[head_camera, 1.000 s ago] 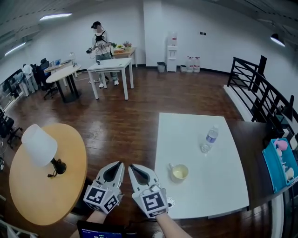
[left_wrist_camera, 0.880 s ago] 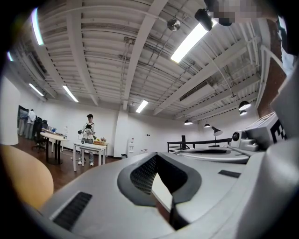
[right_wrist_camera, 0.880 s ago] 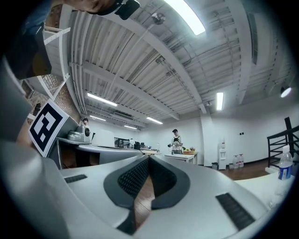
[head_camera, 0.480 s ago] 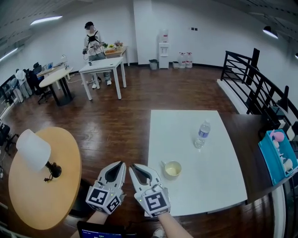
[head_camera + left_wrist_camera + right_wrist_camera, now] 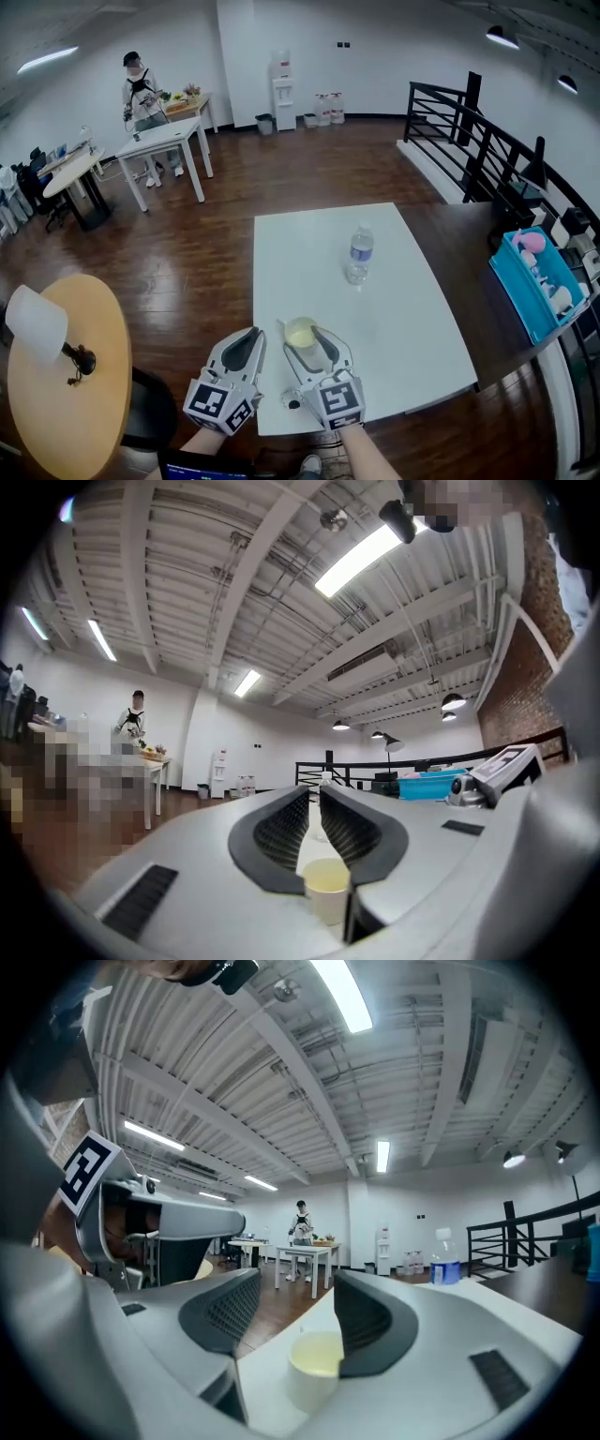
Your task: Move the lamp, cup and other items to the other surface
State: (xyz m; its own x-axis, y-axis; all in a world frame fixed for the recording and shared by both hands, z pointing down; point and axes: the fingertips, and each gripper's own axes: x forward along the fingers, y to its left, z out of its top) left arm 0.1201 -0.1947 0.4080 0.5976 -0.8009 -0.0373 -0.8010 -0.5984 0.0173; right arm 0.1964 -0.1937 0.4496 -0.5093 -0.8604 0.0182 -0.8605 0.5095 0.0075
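Since a second ago the right gripper (image 5: 307,345) has gone forward over the near edge of the white table (image 5: 412,319), and its jaws, together before, now stand spread with the cup (image 5: 301,332) between them. The cup rests on the table close to that near edge; the right gripper view shows it low between the pads, close against the right-hand jaw, though contact cannot be judged. The left gripper (image 5: 251,335) hangs at the table's near left corner, beside the cup, its tips drawn to a narrow slit and holding nothing. A water bottle (image 5: 360,254) stands upright near the table's middle. Left of the table, across dark wood floor (image 5: 187,262), the lamp (image 5: 37,323) sits on a round wooden table (image 5: 94,375), which the frame edge cuts off. To the table's right, a blue bin (image 5: 530,281) holds things too small to name; a black railing (image 5: 469,131) runs beyond it. Far beyond the table a person (image 5: 139,84) stands at another white desk. The cup's handle is hard to make out.
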